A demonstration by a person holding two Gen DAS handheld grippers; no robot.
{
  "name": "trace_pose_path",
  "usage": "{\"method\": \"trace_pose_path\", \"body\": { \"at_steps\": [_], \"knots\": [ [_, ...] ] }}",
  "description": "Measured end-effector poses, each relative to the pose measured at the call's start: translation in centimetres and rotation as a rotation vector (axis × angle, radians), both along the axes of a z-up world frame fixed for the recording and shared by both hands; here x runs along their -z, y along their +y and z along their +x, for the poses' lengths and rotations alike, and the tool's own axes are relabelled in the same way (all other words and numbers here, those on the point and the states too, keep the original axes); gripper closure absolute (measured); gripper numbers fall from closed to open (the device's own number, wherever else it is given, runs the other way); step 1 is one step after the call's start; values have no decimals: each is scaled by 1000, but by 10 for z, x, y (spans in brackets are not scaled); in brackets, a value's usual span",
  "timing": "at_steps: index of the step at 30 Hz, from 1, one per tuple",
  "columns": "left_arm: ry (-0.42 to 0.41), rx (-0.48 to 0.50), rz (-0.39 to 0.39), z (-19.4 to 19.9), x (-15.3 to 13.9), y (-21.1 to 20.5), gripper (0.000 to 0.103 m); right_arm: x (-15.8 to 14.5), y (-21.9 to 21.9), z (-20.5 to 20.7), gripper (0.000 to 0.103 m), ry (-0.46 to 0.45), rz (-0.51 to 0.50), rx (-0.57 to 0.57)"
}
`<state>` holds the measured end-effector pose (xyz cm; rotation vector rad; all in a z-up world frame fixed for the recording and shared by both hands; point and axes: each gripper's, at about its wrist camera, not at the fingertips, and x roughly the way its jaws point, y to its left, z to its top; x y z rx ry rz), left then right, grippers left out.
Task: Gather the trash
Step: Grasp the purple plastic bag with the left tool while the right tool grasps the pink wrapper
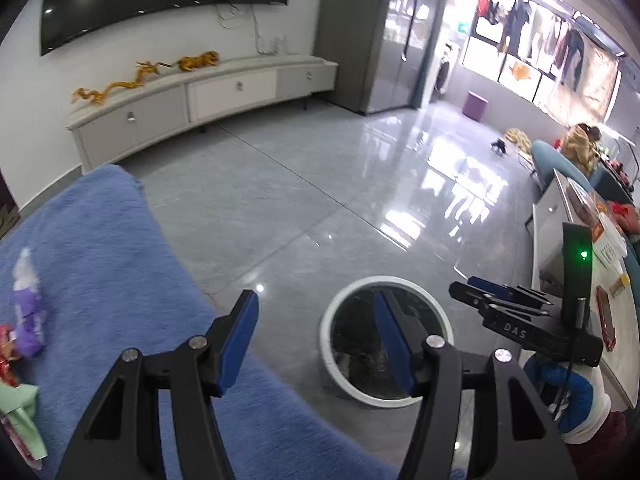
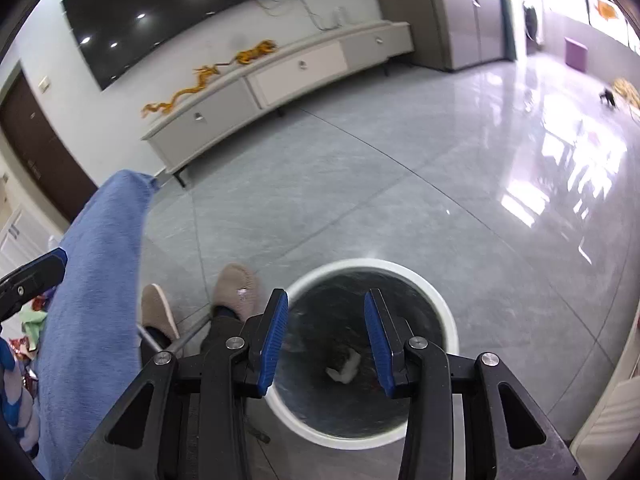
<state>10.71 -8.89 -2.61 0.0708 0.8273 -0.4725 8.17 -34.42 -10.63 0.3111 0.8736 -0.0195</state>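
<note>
A round white-rimmed trash bin (image 2: 450,320) with a black liner stands on the floor; a white crumpled piece of trash (image 2: 346,368) lies inside it. My right gripper (image 2: 326,336) is open and empty right above the bin. My left gripper (image 1: 316,336) is open and empty, over the edge of a blue fuzzy cloth (image 1: 104,260), with the bin (image 1: 332,312) just to its right. On the cloth at the far left lie a purple wrapper (image 1: 28,312), a red wrapper (image 1: 6,354) and a green paper (image 1: 22,412). The right gripper also shows in the left wrist view (image 1: 504,300).
The blue cloth (image 2: 92,280) covers a raised surface at left. The person's slippered feet (image 2: 236,292) stand beside the bin. A white TV cabinet (image 1: 192,100) lines the far wall. A white table with boxes (image 1: 600,272) is at right. Glossy grey floor (image 1: 320,184) spreads beyond.
</note>
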Motion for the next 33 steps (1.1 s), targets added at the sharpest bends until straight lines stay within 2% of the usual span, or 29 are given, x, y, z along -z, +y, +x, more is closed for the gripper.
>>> {"method": "trace_pose_path", "body": {
  "at_steps": [8,12,16,19,20,22,24,29,33],
  "knots": [
    [-84,-175,-31,-24,-31,110,45,-51,72,6,64,-80,-44,-135],
    [-135,-316,-26,-49,-42,186,45,-75,125,11,64,-114,-56,-255],
    [-159,-470,11,-75,-37,262,44,-89,184,15,64,-129,-63,-384],
    [-139,-608,24,-98,-25,329,41,-98,234,16,64,-134,-47,-512],
    [-136,-636,29,-103,-23,340,41,-102,253,15,64,-135,-44,-564],
    [-130,-704,38,-120,-18,376,33,-106,291,15,63,-133,-43,-659],
    [-124,-732,55,-132,-14,406,24,-107,332,13,61,-124,-22,-768],
    [-91,-693,134,-145,4,443,24,-100,418,6,57,-82,12,-978],
    [-71,-622,141,-146,14,450,24,-83,470,7,56,-27,-16,-1077]
  ]
}}
